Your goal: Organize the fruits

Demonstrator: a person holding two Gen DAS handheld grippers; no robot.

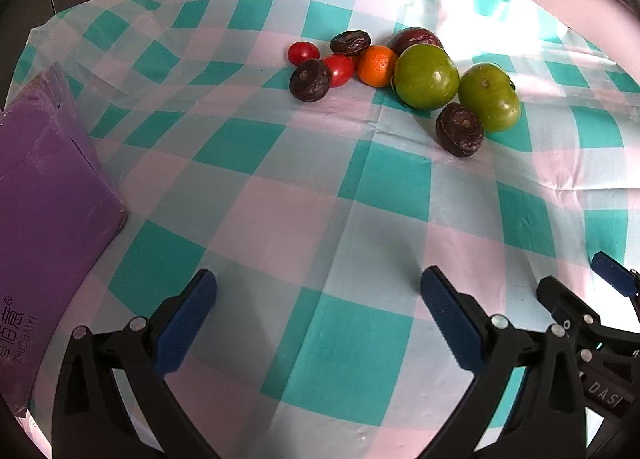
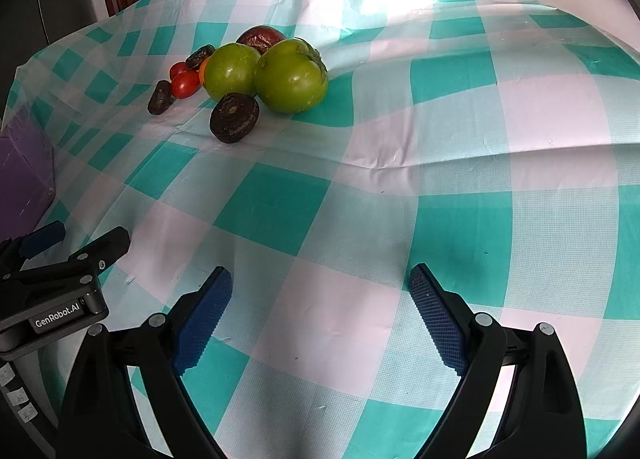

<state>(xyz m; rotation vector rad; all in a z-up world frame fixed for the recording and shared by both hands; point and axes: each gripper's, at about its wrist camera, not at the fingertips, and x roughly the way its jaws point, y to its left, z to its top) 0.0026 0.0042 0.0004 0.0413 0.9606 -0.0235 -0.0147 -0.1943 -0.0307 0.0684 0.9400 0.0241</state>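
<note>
nearby, a purple box [image 1: 48, 195] sits left of the fruit pile [image 1: 404, 75].

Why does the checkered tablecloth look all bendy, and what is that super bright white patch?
Left wrist view: the fisheye lens curves the tablecloth, and sunlight washes out its far right side. Right wrist view: same curving, with glare behind the green tomatoes.

teal-white checked tablecloth [image 1: 320, 199], purple box [image 1: 48, 195], perhaps maroon fruit [image 1: 414, 38]
</note>
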